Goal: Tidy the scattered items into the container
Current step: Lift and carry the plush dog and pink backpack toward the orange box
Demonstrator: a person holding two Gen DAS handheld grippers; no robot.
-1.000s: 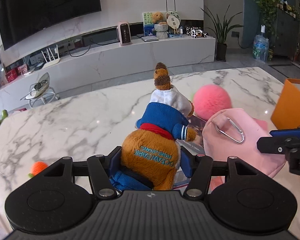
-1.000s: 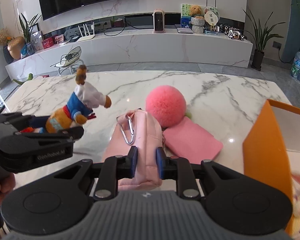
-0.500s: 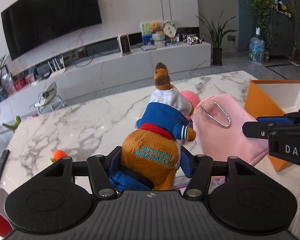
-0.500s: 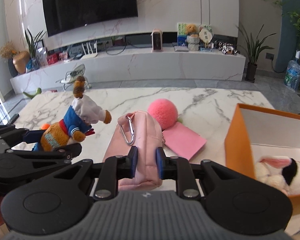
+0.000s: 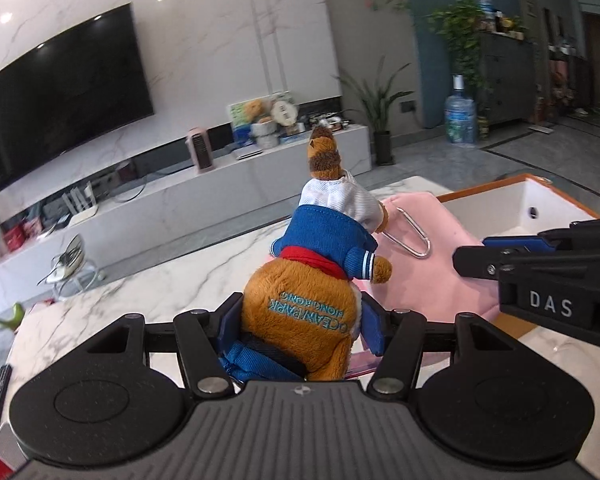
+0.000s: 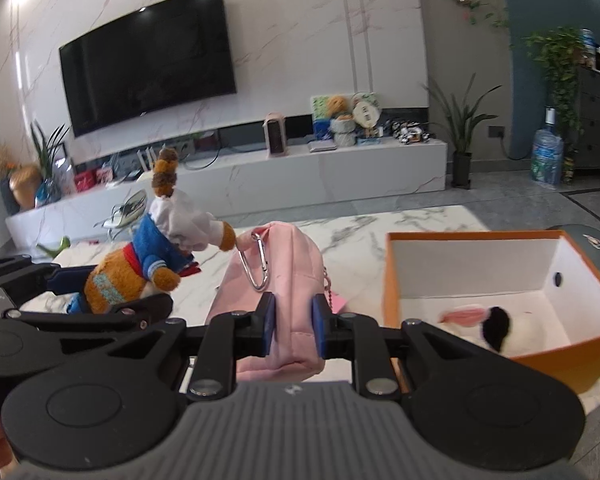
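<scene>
The left gripper [image 5: 300, 320] pinches a brown plush animal in blue jacket and white hat [image 5: 320, 280] between its fingers, above the white marble desk [image 5: 140, 300]. The right gripper [image 6: 294, 322] clamps a pink fabric pouch with a metal carabiner [image 6: 276, 276], just beside the open orange cardboard box [image 6: 396, 280] holding a white plush toy [image 6: 484, 324].

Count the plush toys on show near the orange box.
2: a brown plush toy held in the left tool, and a white one inside the orange box; others may be hidden.

A black television [image 6: 148, 68] was mounted on a marble wall [image 6: 300, 20], above a long white console [image 6: 320, 168]. Potted plants [image 6: 460, 136] were set on grey floor tiles [image 5: 520, 152].
</scene>
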